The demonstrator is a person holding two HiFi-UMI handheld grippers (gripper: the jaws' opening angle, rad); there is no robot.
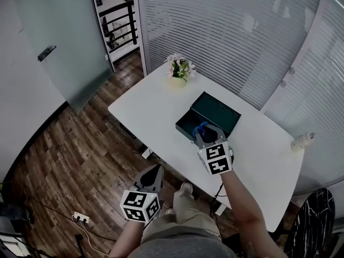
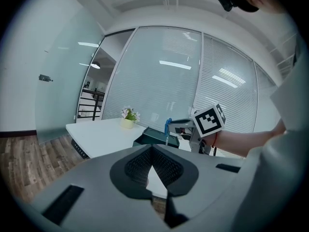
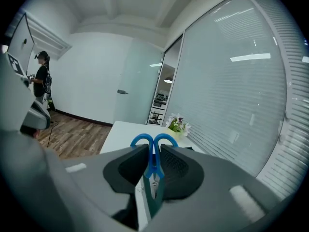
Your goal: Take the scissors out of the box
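The right claw (image 1: 208, 135) pinches the blue scissors (image 3: 153, 164) tight, just above the open box (image 1: 217, 110), to lift them out. The left claw (image 1: 155, 171), pressed together and empty, hangs beside the table (image 1: 156, 98).

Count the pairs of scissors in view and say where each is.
1. The blue-handled scissors are clamped in the right gripper, held over the open box. Others could lie hidden inside the box.
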